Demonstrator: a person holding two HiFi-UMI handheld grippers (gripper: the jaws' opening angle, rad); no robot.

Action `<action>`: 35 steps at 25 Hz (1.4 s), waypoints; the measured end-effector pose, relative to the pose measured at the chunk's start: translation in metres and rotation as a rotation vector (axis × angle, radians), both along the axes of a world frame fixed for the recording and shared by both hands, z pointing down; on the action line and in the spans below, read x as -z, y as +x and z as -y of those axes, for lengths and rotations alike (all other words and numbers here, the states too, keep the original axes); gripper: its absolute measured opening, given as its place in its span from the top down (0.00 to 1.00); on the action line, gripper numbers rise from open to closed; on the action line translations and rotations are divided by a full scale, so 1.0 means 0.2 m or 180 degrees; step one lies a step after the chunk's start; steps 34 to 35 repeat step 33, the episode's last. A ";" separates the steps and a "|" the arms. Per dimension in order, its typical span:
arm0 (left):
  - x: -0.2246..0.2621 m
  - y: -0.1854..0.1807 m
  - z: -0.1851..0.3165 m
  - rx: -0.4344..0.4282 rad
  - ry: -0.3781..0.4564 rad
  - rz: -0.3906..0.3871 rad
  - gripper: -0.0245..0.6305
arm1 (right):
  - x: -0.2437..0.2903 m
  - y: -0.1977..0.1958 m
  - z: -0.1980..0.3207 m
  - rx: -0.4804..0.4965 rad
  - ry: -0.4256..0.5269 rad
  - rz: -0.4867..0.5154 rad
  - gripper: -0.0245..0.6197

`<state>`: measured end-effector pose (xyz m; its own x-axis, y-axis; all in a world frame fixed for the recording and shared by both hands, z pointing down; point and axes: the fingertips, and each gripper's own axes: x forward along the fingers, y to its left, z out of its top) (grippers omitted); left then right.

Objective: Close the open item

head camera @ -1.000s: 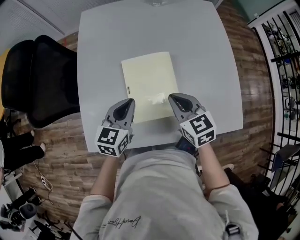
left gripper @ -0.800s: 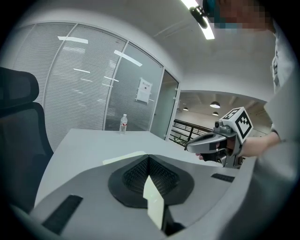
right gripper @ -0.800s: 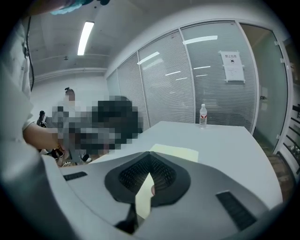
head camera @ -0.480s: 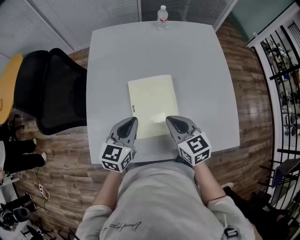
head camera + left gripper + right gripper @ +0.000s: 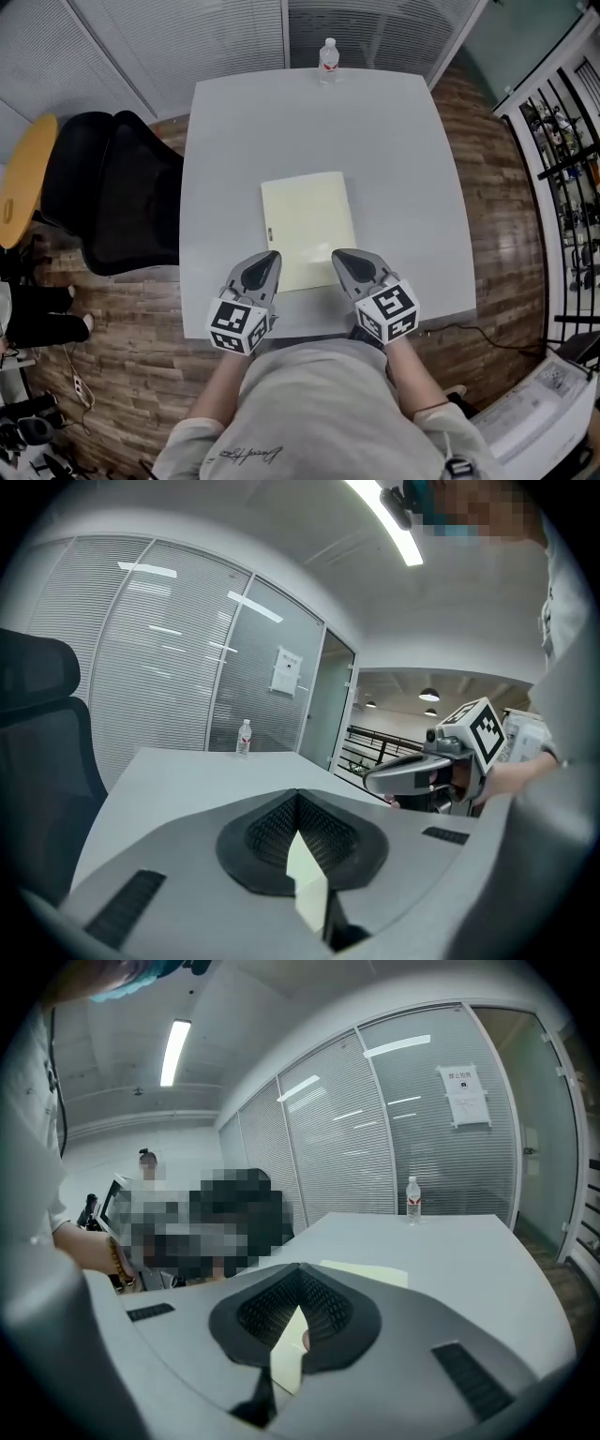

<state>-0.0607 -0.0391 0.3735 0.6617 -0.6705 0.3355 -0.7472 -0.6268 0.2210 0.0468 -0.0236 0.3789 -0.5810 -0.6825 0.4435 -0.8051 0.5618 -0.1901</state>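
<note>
At the near edge of the pale grey square worktop (image 5: 403,169) I have both tools side by side. On my left, the left hand-held gripper (image 5: 264,260) is clenched: in its own view (image 5: 298,794) the black ribbed pads (image 5: 267,832) meet at the tips, and only a thin wedge behind them shows pale yellow underneath. It grips nothing. Its tip lies over the near left corner of the pale yellow flat rectangular book (image 5: 307,225); whether it touches the cover, I cannot tell.

That book lies closed and flat on the worktop, near the middle and towards my side, its long edges running away from me.

To the right, the right hand-held gripper (image 5: 343,258) is clenched too. Its view (image 5: 300,1267) shows the pads (image 5: 333,1312) joined at the tips with nothing caught between them, and the yellow cover (image 5: 366,1274) stretches out just past them. Its tip sits over the book's near right part.

Well apart from all this, a clear plastic bottle with a red label (image 5: 328,56) stands upright at the far edge, capped; I cannot make out what it contains.
</note>
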 end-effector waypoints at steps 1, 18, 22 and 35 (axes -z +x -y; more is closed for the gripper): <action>0.00 0.00 0.00 -0.0003 -0.0001 0.0004 0.95 | 0.00 0.00 0.00 -0.0001 -0.0002 0.0002 0.94; 0.02 -0.01 -0.01 -0.0026 0.0017 0.0032 0.95 | -0.02 -0.02 -0.03 0.0068 -0.0017 0.0003 0.94; 0.01 0.00 -0.01 -0.0021 0.0030 0.0027 0.95 | -0.02 -0.01 -0.02 0.0074 -0.0008 0.0002 0.94; 0.05 -0.02 -0.04 -0.0007 0.0063 -0.0008 0.95 | 0.02 -0.05 -0.06 0.0099 0.0029 0.0003 0.94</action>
